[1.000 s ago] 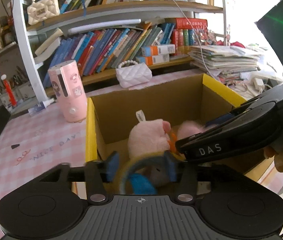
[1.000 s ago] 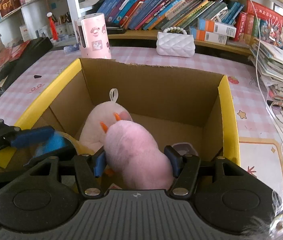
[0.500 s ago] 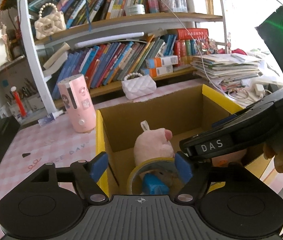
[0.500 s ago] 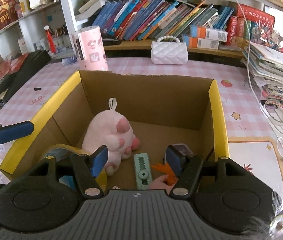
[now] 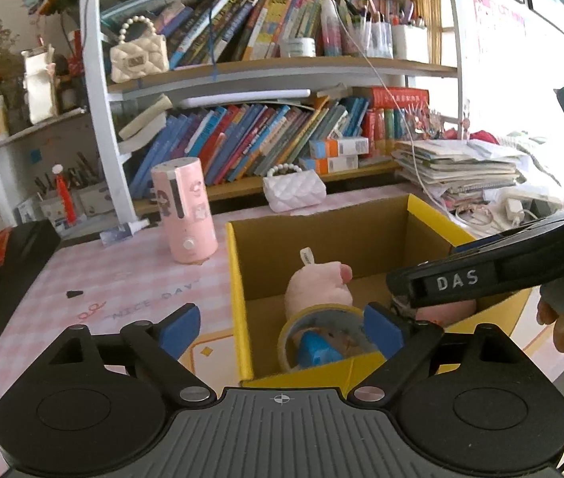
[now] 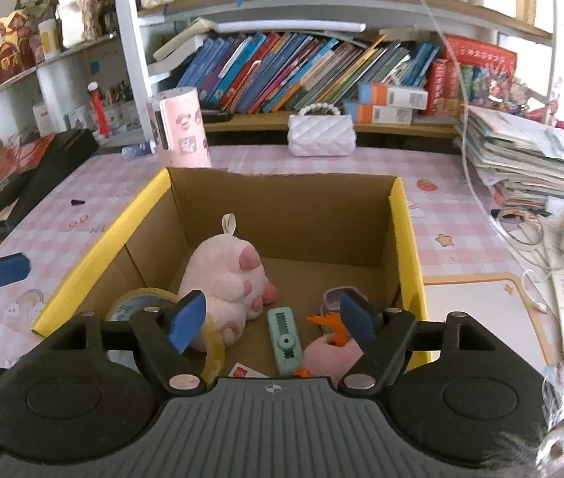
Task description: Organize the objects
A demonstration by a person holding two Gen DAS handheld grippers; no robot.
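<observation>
In the left wrist view, the left gripper (image 5: 282, 328) stood spread and empty above the near wall of the cardboard box (image 5: 238, 290), with the tape roll (image 5: 322, 330) and pink paw plush (image 5: 316, 286) inside; the placing step looked finished. The right wrist view showed the right gripper (image 6: 272, 318) likewise spread, holding nothing, and alone revealed the green tool (image 6: 285, 338) and pink duck toy (image 6: 331, 348) on the box floor. Next, I judged, would be seeking another loose item.
</observation>
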